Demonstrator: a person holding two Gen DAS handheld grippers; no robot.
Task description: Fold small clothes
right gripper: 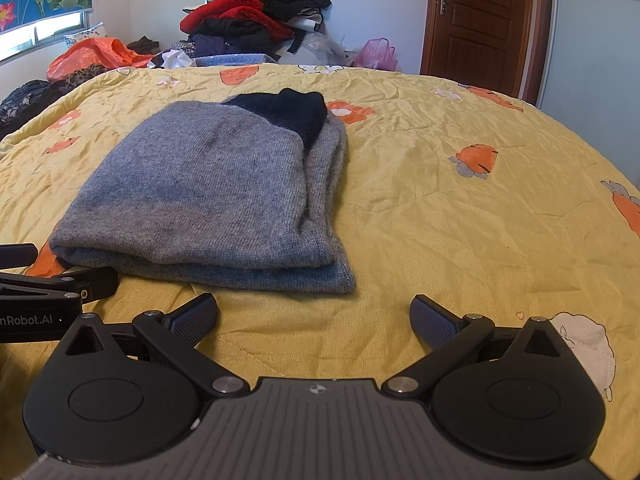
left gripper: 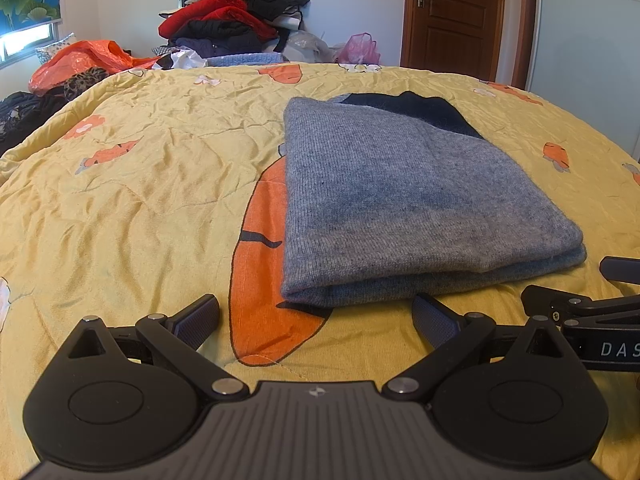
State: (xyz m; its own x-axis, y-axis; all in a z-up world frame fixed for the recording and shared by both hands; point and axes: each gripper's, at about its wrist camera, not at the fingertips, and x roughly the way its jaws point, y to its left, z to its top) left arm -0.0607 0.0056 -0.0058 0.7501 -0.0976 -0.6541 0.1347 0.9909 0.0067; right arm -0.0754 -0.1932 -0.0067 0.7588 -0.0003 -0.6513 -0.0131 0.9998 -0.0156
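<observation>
Where the yellow carrot-print quilt [left gripper: 132, 200] spreads across the bed, a grey knit garment [left gripper: 404, 208] lies folded flat in a rough rectangle, several layers stacked at its near edge. A dark navy part [left gripper: 420, 110] shows at its far end, partly under the grey top layer. From the right wrist view the same garment [right gripper: 200, 196] sits left of centre, its right side showing loose doubled folds.

Left gripper [left gripper: 316, 316]: fingers spread wide, nothing between them, poised just short of the garment's near edge, above a large orange carrot print [left gripper: 264, 280]. Right gripper [right gripper: 314, 316]: likewise spread wide and empty, over bare quilt just beside the garment's near right corner. Neither touches the cloth. Each gripper shows at the edge of the other's view; they sit side by side, close.

Background: heap of red and black clothes [left gripper: 236, 12] against the far wall, orange plastic bag [left gripper: 80, 62] at left, pink bag [left gripper: 360, 48], brown wooden door [left gripper: 452, 16] at right
</observation>
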